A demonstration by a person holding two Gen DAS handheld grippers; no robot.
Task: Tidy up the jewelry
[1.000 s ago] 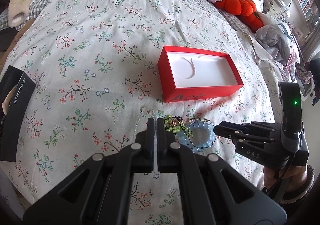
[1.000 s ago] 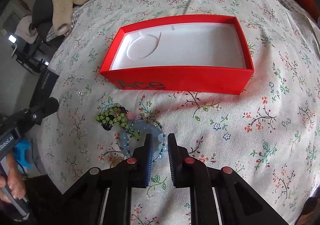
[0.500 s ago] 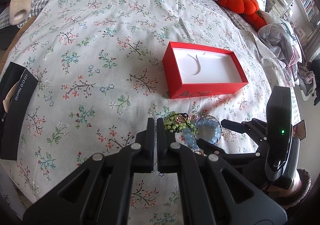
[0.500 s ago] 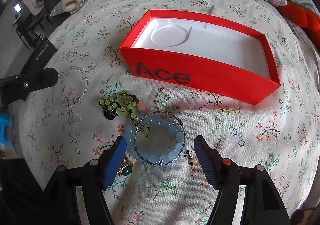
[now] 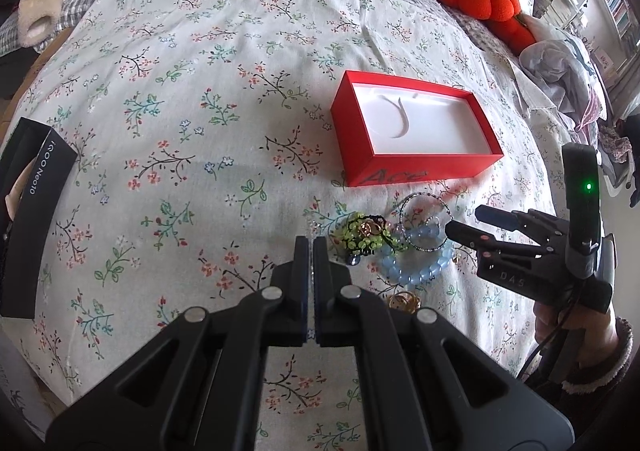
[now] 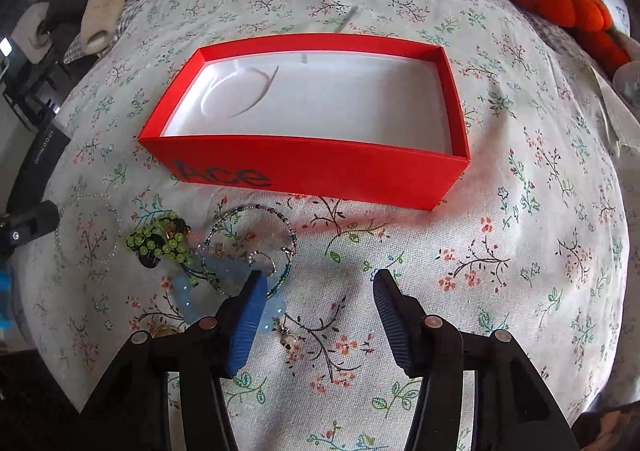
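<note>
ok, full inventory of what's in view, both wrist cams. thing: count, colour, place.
box: 1, red, white inside, holds nothing, mid-bed
blue bead bracelet: 1, pale blue, in the pile before the box
green bead piece: 1, green and black, pile's left
thin bead loop: 1, dark, over the bracelet
clear bead loop: 1, far left
black carton: 1, bed's left edge
bedspread: 1, floral
orange plush: 1, by pillows
left gripper: shut, holds nothing
right gripper: closing, nothing pinched yet

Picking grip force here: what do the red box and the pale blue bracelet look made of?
Red box: probably stiff matte cardboard, with crisp folded edges and a white moulded liner. Pale blue bracelet: translucent rounded beads, glass or plastic; which, I cannot tell.
</note>
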